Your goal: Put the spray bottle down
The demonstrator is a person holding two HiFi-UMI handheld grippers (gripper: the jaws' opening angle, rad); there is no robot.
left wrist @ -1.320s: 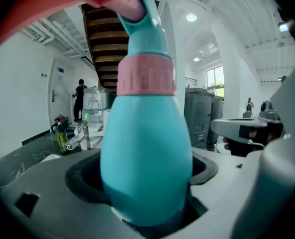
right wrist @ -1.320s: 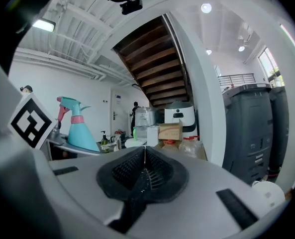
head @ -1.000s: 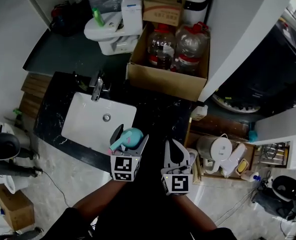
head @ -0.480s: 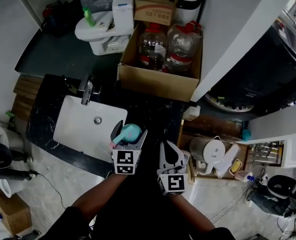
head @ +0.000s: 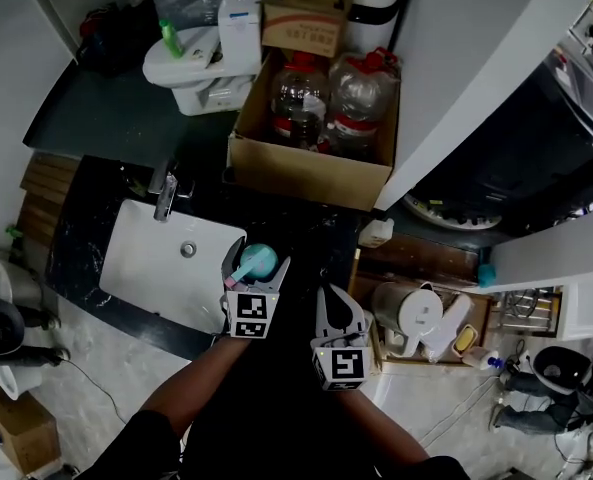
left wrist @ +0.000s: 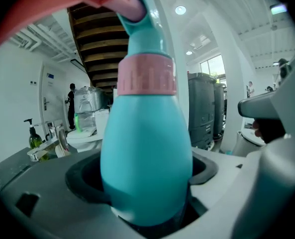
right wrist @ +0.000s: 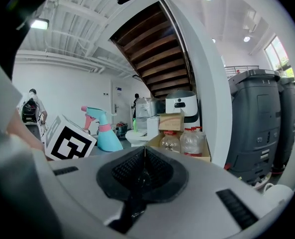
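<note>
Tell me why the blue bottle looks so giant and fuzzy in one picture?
Left gripper view: the spray bottle sits very close to the wide-angle lens, so it swells and its top blurs. Right gripper view: the room curves, with dark corners. Head view: sharp, though the counter is dim.

Head view dim and shadowed — gripper views bright, fisheye-warped, dark-cornered.

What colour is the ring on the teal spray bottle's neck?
Pink ring, clearest in left gripper view.
</note>
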